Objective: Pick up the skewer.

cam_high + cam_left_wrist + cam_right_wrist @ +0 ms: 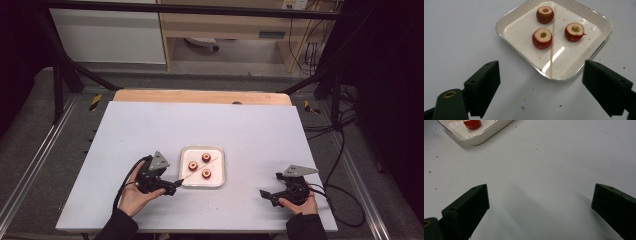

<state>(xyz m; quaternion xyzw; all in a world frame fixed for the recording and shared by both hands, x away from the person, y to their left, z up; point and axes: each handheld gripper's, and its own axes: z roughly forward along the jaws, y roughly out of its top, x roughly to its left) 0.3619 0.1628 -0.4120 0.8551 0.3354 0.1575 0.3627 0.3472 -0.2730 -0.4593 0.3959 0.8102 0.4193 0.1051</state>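
A white square tray (202,148) sits at the middle of the white table (150,125). In it lie three red cored fruit pieces (193,165) (206,157) (206,173) and a thin wooden skewer (197,170). In the left gripper view the skewer (552,42) runs between the fruits (542,38) (574,31) (545,14) down to the tray's near rim (510,13). My left gripper (172,188) (541,85) is open just short of that rim, nothing between its jaws. My right gripper (264,195) (540,205) stands open over bare table, right of the tray (477,141).
Small red crumbs dot the table around the tray. A wooden strip (200,96) borders the table's far edge. Black frame bars and cables stand beyond the table on both sides. Each gripper trails a black cable (125,182).
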